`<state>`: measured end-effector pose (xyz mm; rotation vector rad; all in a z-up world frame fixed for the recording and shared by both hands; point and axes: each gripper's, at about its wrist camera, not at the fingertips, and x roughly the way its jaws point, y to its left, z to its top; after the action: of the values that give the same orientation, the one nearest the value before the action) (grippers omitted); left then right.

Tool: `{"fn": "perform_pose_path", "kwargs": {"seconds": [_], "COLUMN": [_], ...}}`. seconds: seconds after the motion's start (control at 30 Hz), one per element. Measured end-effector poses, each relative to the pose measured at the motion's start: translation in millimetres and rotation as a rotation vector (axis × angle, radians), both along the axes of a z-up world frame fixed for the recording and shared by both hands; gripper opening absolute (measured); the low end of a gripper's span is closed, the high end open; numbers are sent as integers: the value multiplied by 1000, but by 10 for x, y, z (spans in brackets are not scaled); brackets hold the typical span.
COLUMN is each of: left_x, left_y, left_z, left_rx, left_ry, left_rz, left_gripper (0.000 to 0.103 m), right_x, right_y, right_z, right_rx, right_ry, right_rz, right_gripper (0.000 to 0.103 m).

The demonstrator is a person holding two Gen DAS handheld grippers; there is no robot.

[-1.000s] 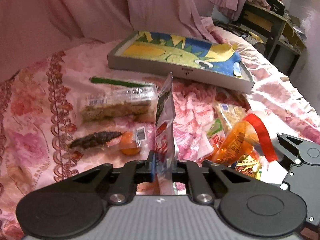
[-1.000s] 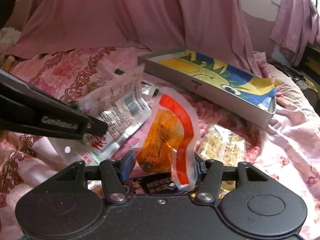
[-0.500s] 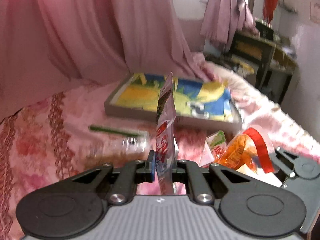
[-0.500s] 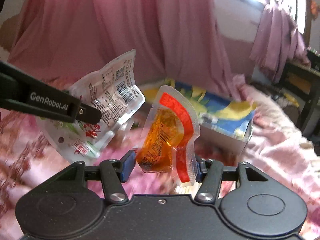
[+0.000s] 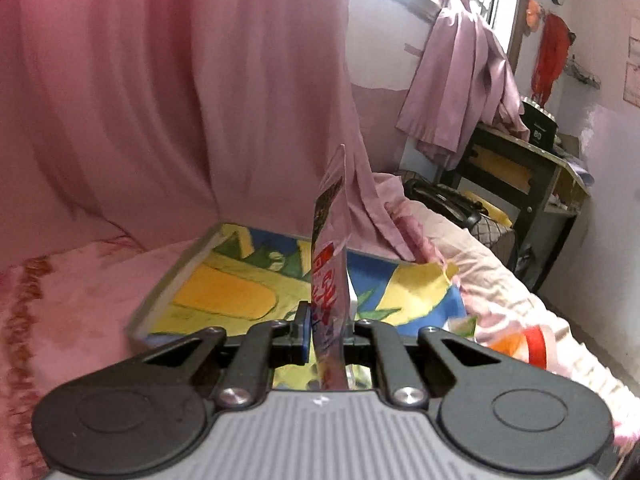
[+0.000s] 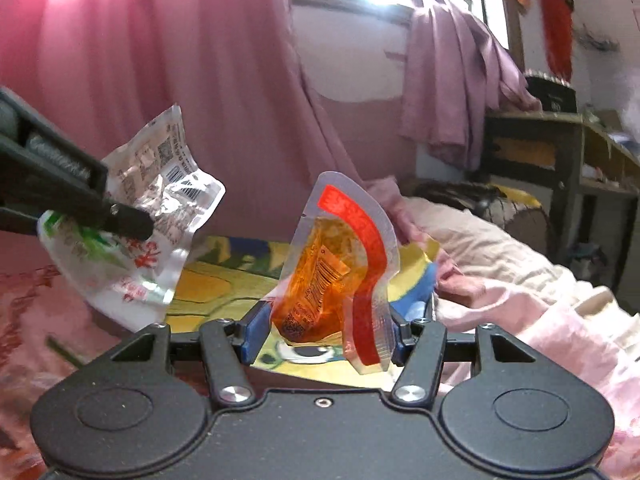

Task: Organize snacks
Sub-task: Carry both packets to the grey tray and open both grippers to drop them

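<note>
My left gripper (image 5: 326,326) is shut on a thin clear snack packet with red print (image 5: 330,264), seen edge-on. From the right wrist view the same packet (image 6: 136,240) hangs from the left gripper (image 6: 120,216) at the left. My right gripper (image 6: 324,332) is shut on an orange snack pouch with a red stripe (image 6: 340,276), held upright. Both are held in the air just before a grey box with a yellow, blue and green cartoon lining (image 5: 236,280), which also shows under the pouch (image 6: 224,280).
Pink curtains hang behind the box. The pink floral bedspread (image 5: 72,300) lies at the left. A dark wooden table (image 5: 528,184) with clutter stands at the right, draped with lilac cloth (image 5: 464,92). A pale pillow (image 6: 472,236) lies right of the box.
Both grippers have lifted off the bed with their packets and moved forward toward the box. The loose snacks on the bedspread have dropped out of view.
</note>
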<state>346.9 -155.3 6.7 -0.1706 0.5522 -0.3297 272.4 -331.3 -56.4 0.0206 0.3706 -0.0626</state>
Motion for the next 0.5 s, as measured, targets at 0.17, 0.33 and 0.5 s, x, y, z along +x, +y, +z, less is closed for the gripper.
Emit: {"fn": "perform_pose_path", "kwargs": {"seconds": [0.17,0.33,0.5], "left_x": [371,513,566], "left_y": [-195,-315,-338], "left_z": [-265,-512,-694], "left_rx": [-54,-73,-93], "left_ry": [52,108,161], "left_rz": [-18,-53,-54], "left_gripper": [11,11,11], "right_x": [230,349,398], "right_y": [-135,-168,-178], "right_z": [-164,-305,-390], "right_rx": [41,66,84], "right_ry": [34,98,139], "right_rz": [-11,-2,-4], "right_gripper": [59,60,60]}}
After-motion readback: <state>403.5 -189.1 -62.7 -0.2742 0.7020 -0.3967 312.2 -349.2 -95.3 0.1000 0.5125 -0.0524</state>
